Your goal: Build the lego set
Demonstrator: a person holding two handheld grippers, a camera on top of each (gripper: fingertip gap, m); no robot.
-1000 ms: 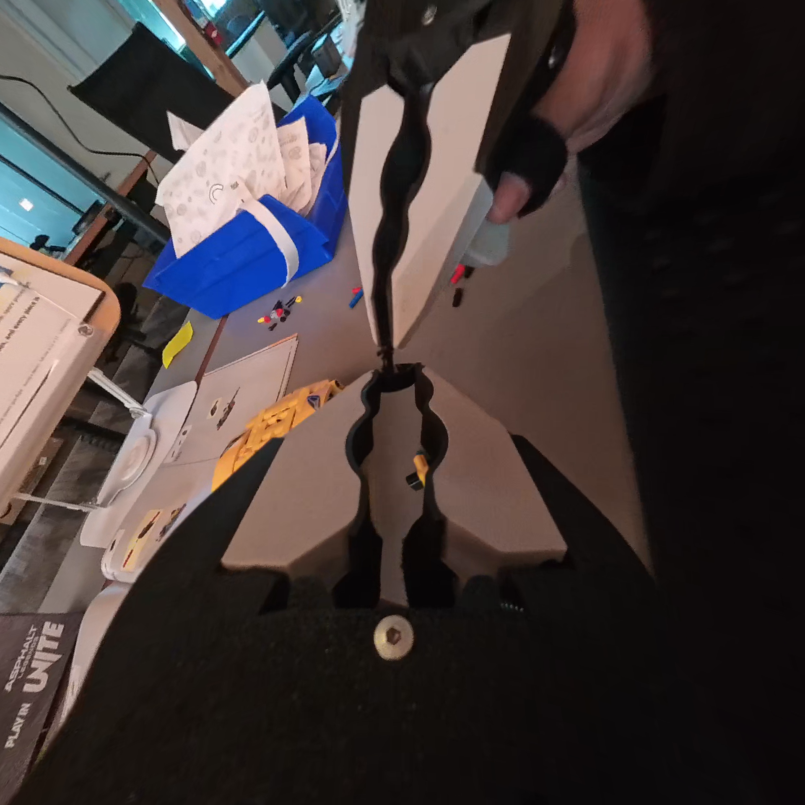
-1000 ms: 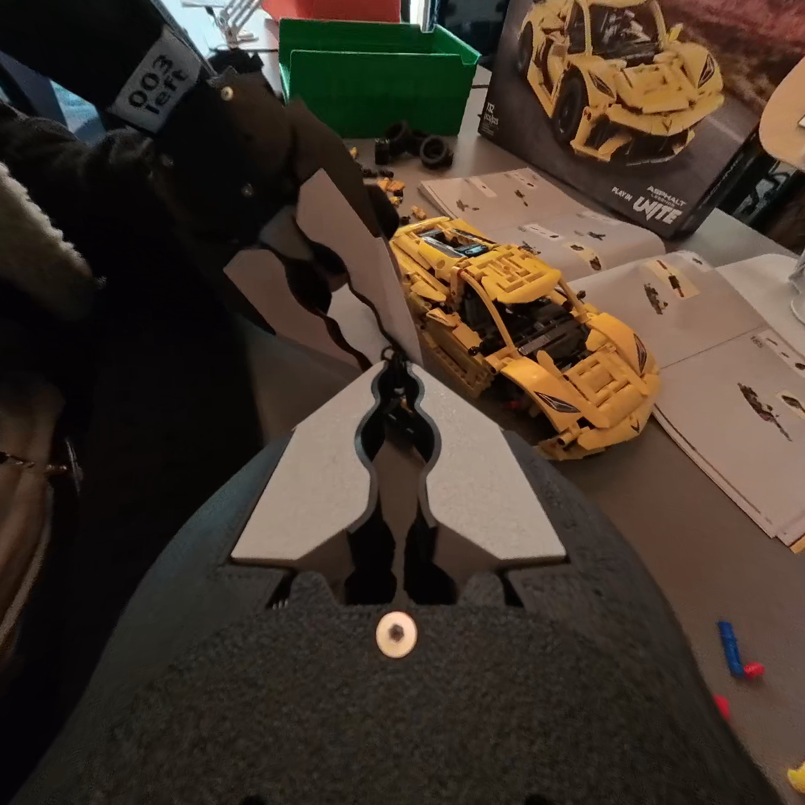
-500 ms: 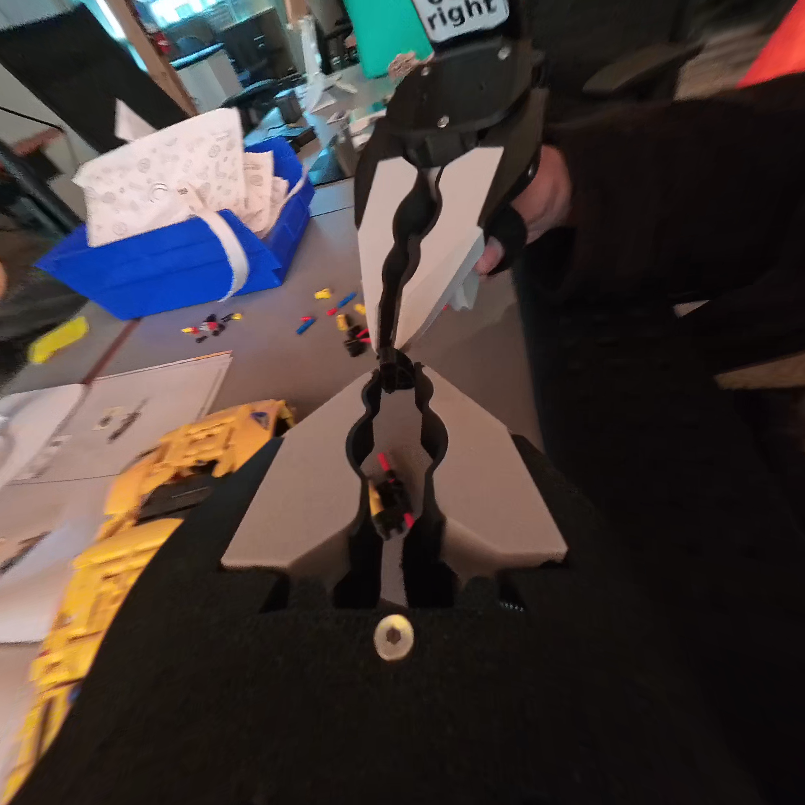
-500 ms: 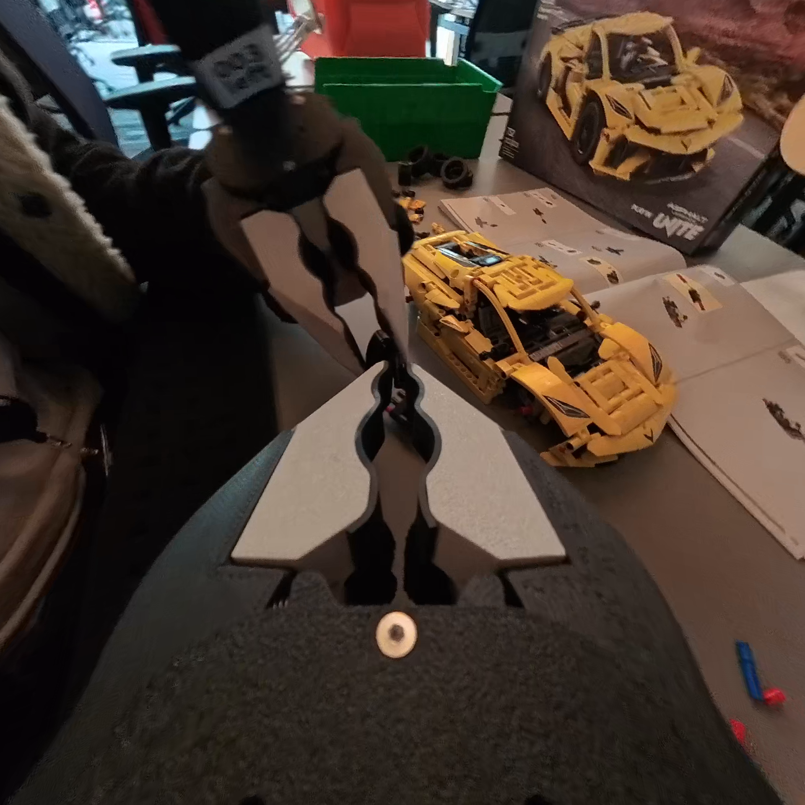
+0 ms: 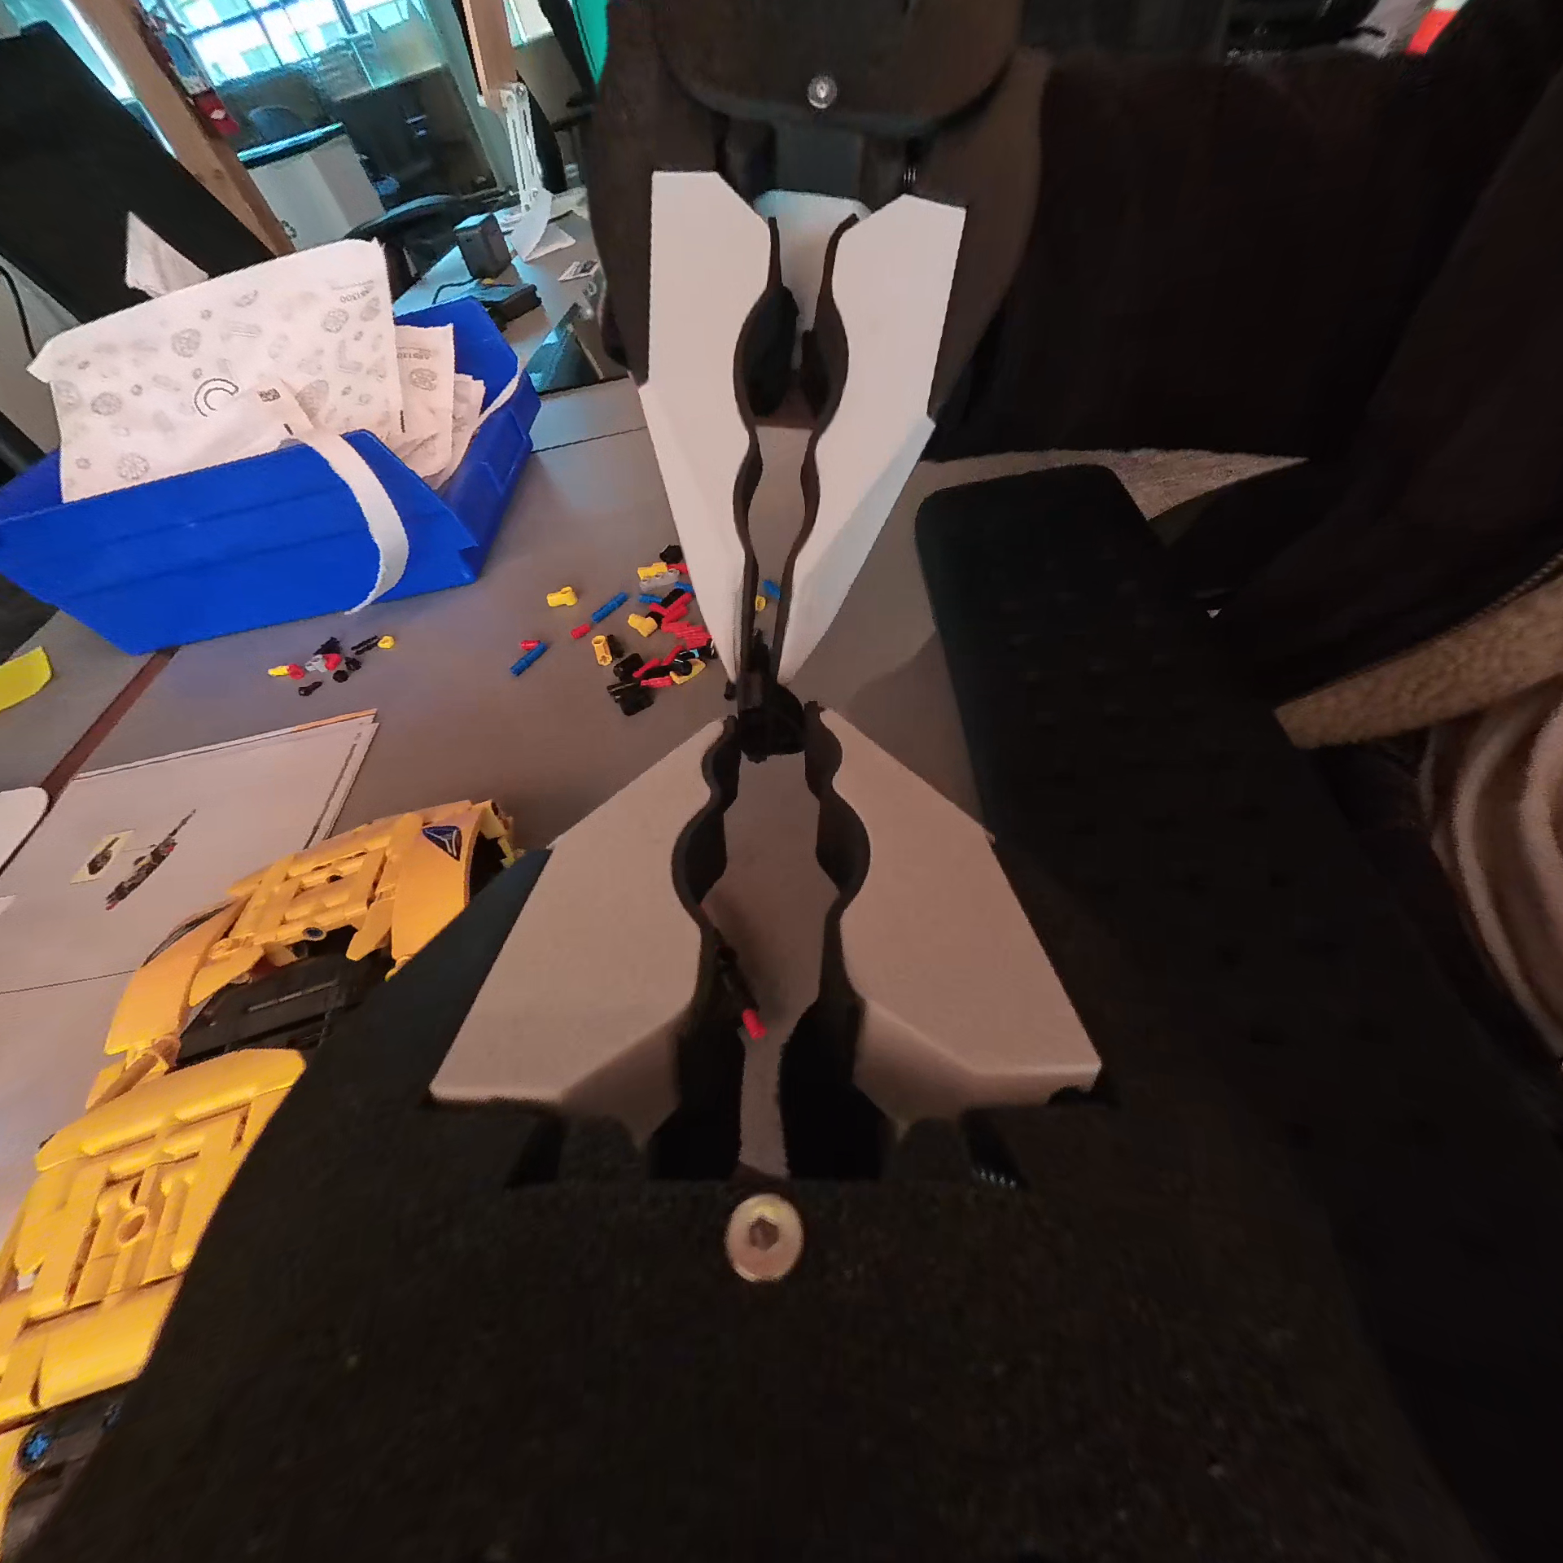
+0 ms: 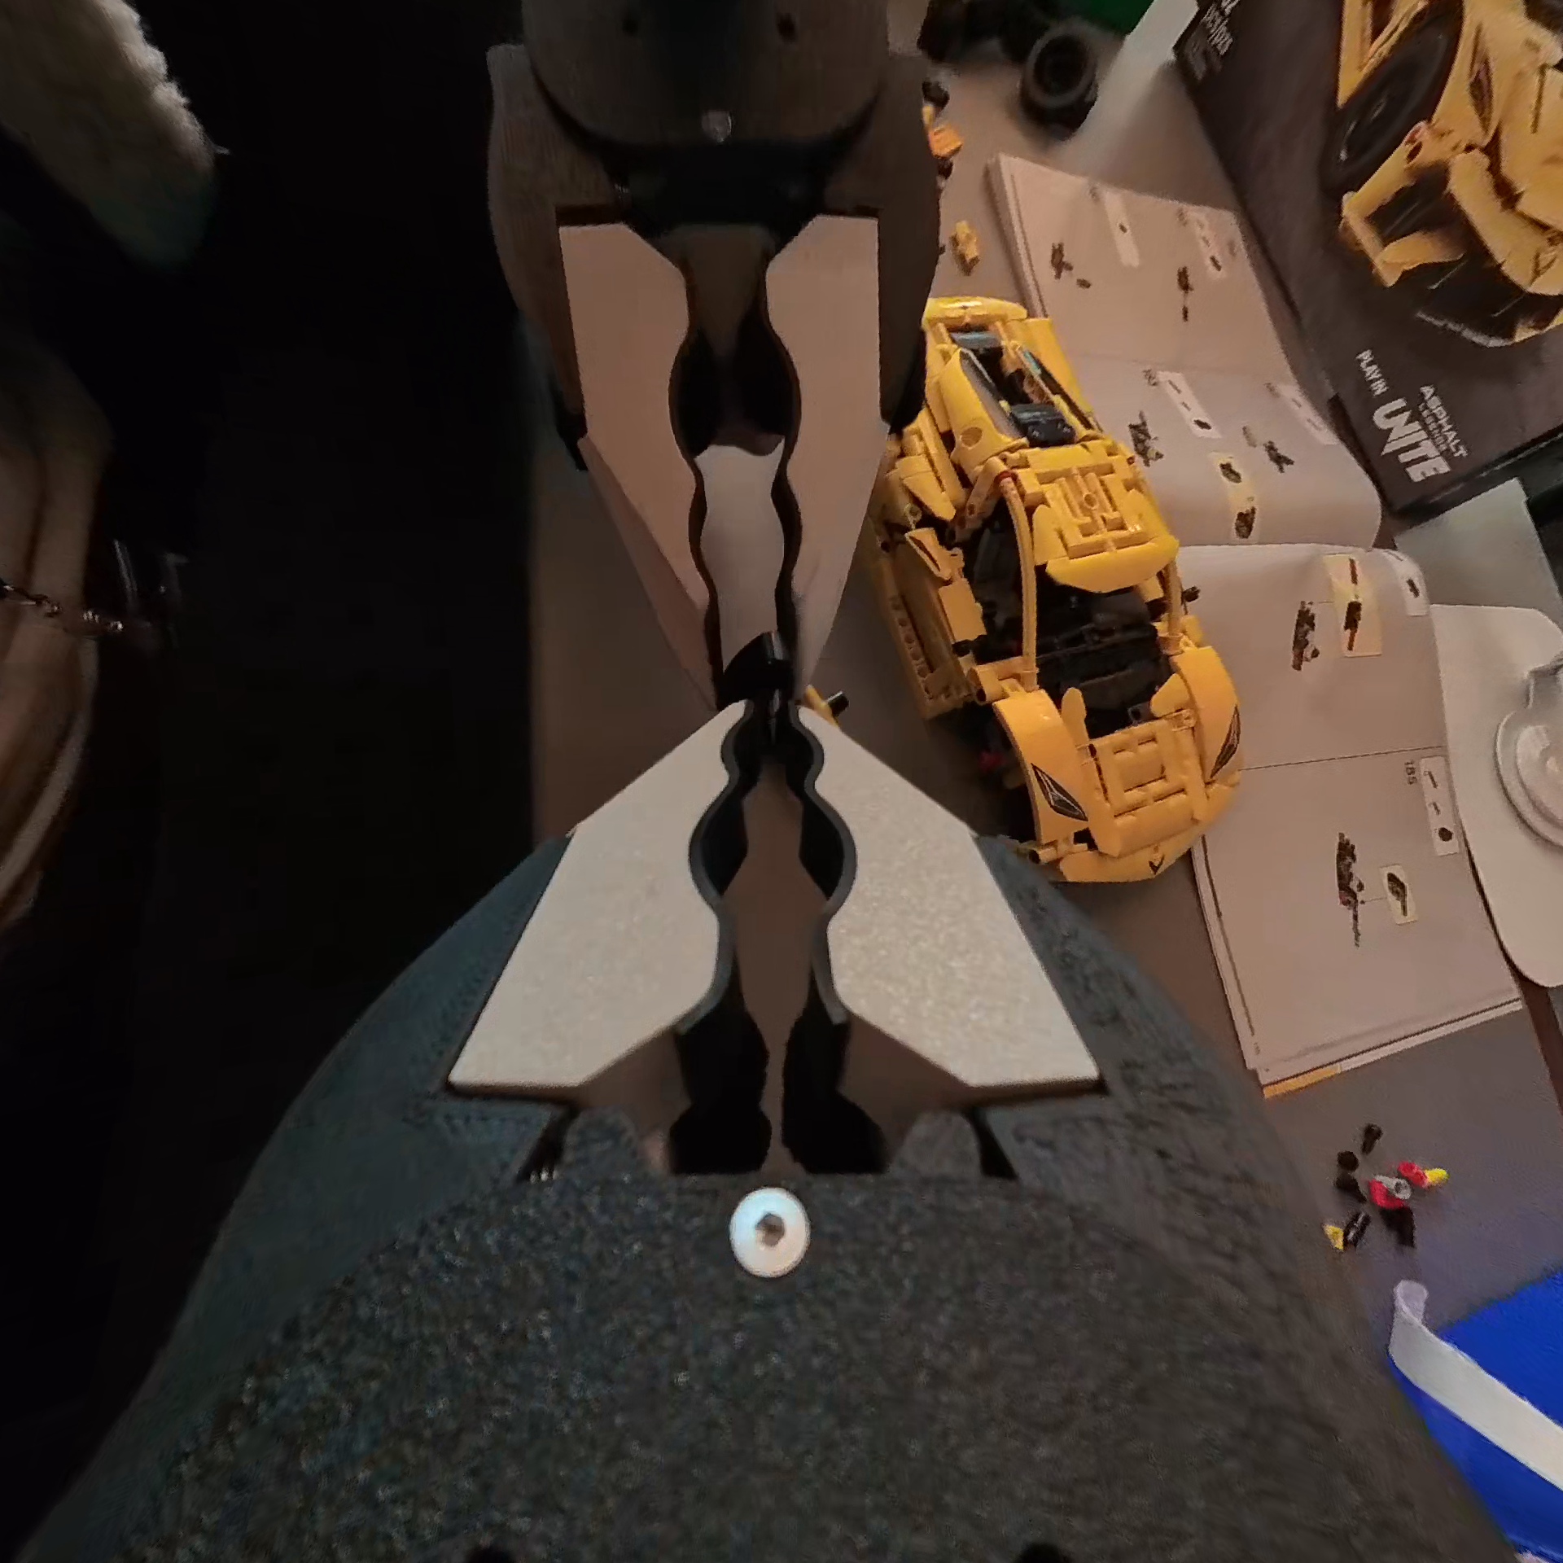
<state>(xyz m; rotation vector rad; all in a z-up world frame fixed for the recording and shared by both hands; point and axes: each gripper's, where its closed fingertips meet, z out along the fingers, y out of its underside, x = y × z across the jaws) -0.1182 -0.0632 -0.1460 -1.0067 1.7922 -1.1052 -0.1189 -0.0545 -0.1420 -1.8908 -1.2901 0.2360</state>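
Observation:
My left gripper (image 5: 765, 729) is shut on a small black lego part (image 5: 768, 727). My right gripper (image 6: 765, 719) meets it tip to tip, head on, and is shut on a thin black part (image 6: 761, 664) at the same spot. I cannot tell whether this is one part or two joined parts. Each gripper also shows in the other's view, reaching in from the top: the right gripper (image 5: 761, 668) and the left gripper (image 6: 755, 668). Both are held above the grey table. The yellow lego car (image 5: 279, 930) (image 6: 1083, 592) stands on the table beside them.
Loose small lego pieces (image 5: 651, 626) (image 6: 1379, 1192) lie on the table. A blue bin (image 5: 254, 541) (image 6: 1505, 1387) holds paper bags. Open instruction booklets (image 5: 211, 803) (image 6: 1319, 888), the set's box (image 6: 1395, 211) and black tyres (image 6: 1057, 68) lie around the car. A person's dark clothing fills one side. The yellow lego car (image 5: 279, 930) is about 20 cm from both grippers' fingertips. My right wrist view (image 6: 1155, 737) looks at it from another angle.
Both grippers have turned and now face each other straight on instead of at an angle. They stay shut, tip to tip, on the black part. The car has not moved.

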